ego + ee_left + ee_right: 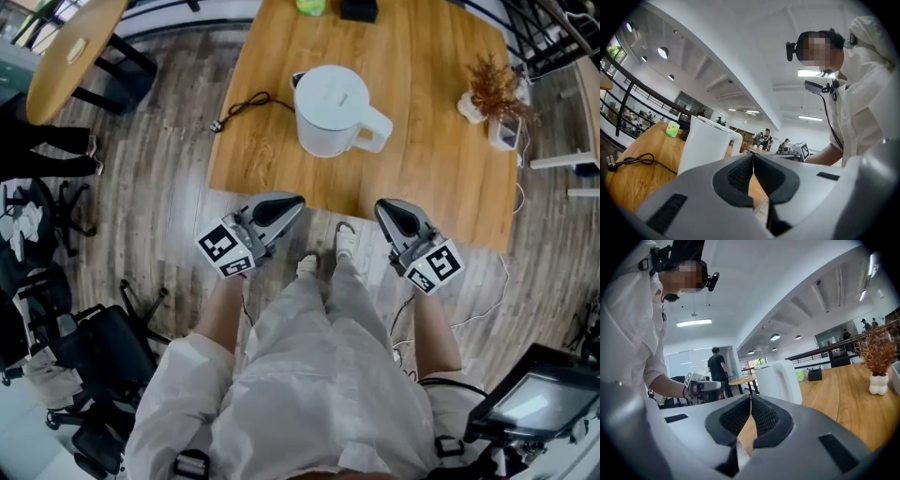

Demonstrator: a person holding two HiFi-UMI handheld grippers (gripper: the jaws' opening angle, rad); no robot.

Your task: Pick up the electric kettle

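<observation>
- White plastic electric kettle (333, 108) with a flat lid stands upright on the light wooden table (422, 150) in my head view, with its handle turned toward the picture's right.
- A black power cord (246, 105) trails from it across the wood to the table's left edge, and a small white vase of dried brown twigs (487, 89) sits well apart near the right edge.
- I hold both tools short of the table's near edge, over the plank floor: the grey left gripper (294, 202) and the grey right gripper (382, 208). Neither touches the electric kettle.
- In my left gripper view, the left gripper (753, 158) has its dark ribbed pads pressed together with nothing between them.
- The electric kettle (705, 145) rises beyond the pads, a little to their left, and the power cord (637, 160) curls on the table (642, 180) further left.
- In my right gripper view, the right gripper (751, 398) is likewise pinched closed on nothing, its pads meeting at the tips.
- The electric kettle (778, 380) stands beyond them, slightly right, on the table (843, 401). The vase (878, 383) stands at the far right.
- The left gripper (701, 387) also shows here, at the left, level with the right gripper.
</observation>
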